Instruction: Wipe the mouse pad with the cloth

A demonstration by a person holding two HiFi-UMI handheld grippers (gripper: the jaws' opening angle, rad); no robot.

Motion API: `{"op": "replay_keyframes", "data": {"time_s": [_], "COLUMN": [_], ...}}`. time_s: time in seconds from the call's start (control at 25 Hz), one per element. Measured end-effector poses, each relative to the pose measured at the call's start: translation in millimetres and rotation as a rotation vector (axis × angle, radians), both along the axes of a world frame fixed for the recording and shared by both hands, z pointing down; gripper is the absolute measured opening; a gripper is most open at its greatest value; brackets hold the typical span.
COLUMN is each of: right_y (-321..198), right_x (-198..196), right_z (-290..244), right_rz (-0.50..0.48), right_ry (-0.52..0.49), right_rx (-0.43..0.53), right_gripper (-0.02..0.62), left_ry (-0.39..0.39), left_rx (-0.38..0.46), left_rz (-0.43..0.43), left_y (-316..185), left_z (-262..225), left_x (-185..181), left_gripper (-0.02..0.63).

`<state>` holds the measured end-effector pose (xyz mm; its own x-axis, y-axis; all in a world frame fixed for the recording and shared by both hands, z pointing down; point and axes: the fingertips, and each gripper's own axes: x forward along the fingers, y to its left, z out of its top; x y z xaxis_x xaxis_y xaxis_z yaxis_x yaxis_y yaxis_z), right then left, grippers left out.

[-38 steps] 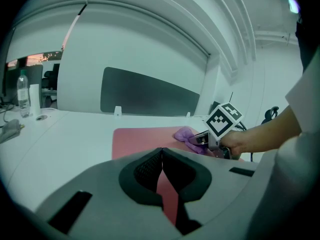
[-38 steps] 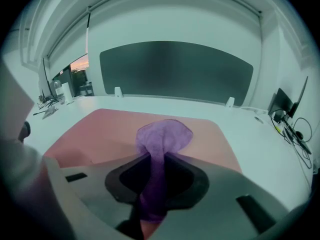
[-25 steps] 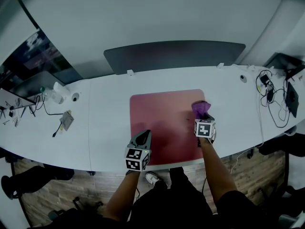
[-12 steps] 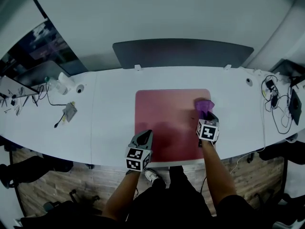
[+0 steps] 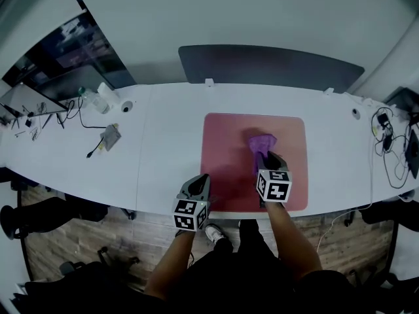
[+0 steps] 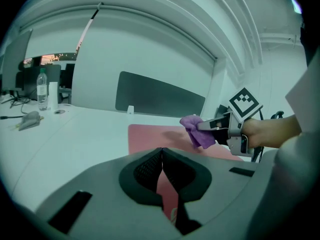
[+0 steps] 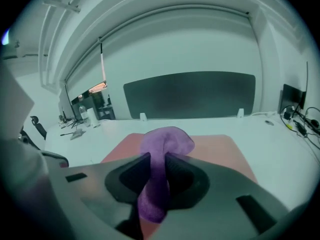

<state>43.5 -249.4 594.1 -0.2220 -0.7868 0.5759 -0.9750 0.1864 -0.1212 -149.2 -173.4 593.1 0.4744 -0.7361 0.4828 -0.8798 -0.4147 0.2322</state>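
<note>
Desk: long white curved worktop (image 5: 167, 133) — a dull-red rectangular mouse pad (image 5: 222, 152) lies centred on it.
Cloth: crumpled purple cloth (image 5: 260, 141), pinched in the right gripper (image 5: 265, 157), over the pad's right half (contact unclear).
Left gripper (image 5: 198, 180): jaws pressed together, empty, by the pad's near-left edge.
Relation: most of the pad lies left of the cloth — right gripper nearer.

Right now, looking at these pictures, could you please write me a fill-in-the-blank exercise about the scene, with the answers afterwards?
1. The right gripper is shut on the crumpled ____ cloth.
2. The left gripper is ____, with nothing between its jaws.
3. The flat reddish rectangular mouse pad lies on the long ____ desk.
4. A clear plastic ____ stands on the desk, far to the left of the pad.
Missing words: purple; shut; white; bottle.
</note>
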Motion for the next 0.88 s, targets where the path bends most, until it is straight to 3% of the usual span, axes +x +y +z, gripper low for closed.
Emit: {"op": "replay_keyframes", "data": {"time_s": [0.28,0.52,0.68,0.88], "right_y": [26,49,57,66], "right_x": [-110,-179,-196,-199], "right_z": [14,30,48,70], "right_rz": [-0.182,-0.332,-0.382,-0.375], "right_ry": [-0.078,-0.066,-0.02,0.017], "right_rx": [-0.058,-0.097,-0.138,-0.186], "right_gripper": [0.094,0.094,0.095,0.095], "left_ry": [0.012,-0.002,0.017,0.005], "left_rx": [0.0,-0.006,0.004,0.0], "left_rz": [-0.071,-0.133,-0.188,-0.194], "left_y": [18,33,38,44], "left_z": [-2,1,-3,-1], "left_x": [-27,-60,-74,-82], "left_gripper": [0.021,0.021,0.021,0.021]}}
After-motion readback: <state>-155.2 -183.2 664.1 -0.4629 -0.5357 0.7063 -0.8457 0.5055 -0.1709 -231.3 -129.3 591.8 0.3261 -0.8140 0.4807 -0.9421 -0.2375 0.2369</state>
